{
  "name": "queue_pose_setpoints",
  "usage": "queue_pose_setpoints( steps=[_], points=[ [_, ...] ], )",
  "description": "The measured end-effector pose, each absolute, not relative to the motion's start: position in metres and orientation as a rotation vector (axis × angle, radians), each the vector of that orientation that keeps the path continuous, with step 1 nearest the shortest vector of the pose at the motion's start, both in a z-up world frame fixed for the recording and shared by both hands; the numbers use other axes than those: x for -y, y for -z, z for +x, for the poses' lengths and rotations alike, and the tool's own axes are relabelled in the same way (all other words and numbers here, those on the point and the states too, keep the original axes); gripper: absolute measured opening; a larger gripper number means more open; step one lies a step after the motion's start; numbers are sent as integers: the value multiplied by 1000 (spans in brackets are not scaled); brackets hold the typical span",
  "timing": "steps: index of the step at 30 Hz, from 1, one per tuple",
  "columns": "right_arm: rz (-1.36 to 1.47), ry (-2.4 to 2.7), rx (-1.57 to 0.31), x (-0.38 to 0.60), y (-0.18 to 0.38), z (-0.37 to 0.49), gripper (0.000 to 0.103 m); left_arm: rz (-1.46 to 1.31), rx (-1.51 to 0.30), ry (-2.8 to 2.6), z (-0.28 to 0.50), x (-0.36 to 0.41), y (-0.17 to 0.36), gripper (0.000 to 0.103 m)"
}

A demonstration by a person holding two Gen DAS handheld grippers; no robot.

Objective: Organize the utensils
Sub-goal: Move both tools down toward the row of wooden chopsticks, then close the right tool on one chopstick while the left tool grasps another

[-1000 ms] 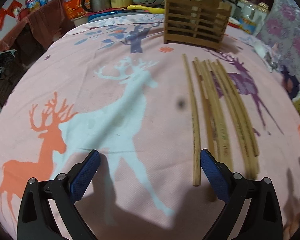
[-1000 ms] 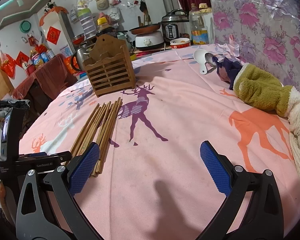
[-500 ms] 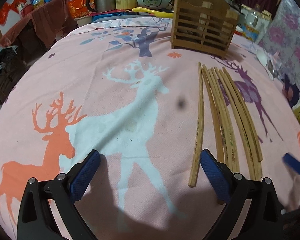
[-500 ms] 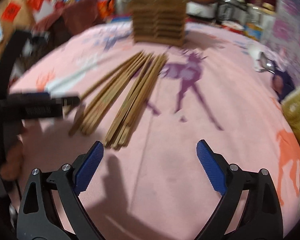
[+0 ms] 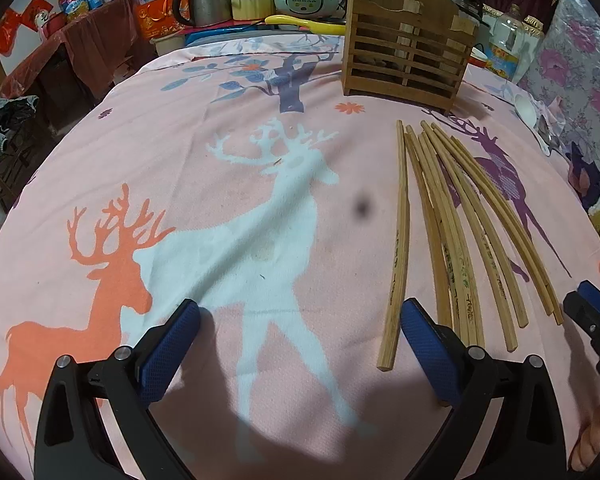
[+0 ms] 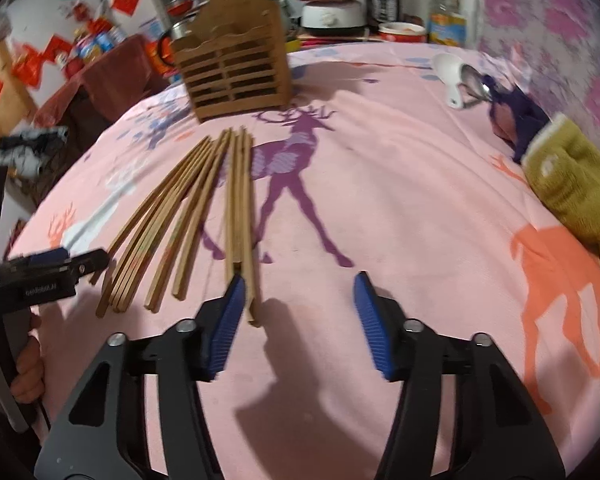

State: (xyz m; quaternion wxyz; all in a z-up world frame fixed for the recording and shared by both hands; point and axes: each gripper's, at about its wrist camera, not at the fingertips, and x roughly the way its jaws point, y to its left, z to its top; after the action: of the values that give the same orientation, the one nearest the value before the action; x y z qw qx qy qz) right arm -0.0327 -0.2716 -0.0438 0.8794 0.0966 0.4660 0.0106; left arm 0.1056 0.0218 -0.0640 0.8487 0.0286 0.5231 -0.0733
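— Counting the chopsticks point(image 5: 456, 236), how many lie on the cloth point(image 5: 220, 184)?

— About nine or ten show in the left view; they overlap, so the exact number cannot be told. One lies slightly apart on the left, the others fan out beside it.

— And holders?

— One wooden holder point(image 5: 406, 36), upright beyond the far tips of the sticks, apart from them.

— What of the two grippers?

— The left gripper point(image 5: 296, 338) has its jaws spread wide over the cloth, its right pad just beside the near end of the lone stick. The right gripper point(image 6: 298, 320) is also spread, holding nothing, its left pad at the near ends of the rightmost sticks.

— Anything else?

— One white spoon point(image 6: 452, 74) and one metal spoon point(image 6: 476, 82) lie together near the far right edge.
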Motion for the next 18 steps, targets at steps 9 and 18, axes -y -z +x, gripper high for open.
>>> queue_pose_setpoints(
  steps=[9, 18],
  points=[
    [177, -47, -1009, 273, 54, -25, 42, 7, -1094, 183, 103, -27, 60, 98],
    [86, -60, -1021, 257, 56, -23, 36, 39, -1056, 247, 97, -14, 55, 58]
  ],
)
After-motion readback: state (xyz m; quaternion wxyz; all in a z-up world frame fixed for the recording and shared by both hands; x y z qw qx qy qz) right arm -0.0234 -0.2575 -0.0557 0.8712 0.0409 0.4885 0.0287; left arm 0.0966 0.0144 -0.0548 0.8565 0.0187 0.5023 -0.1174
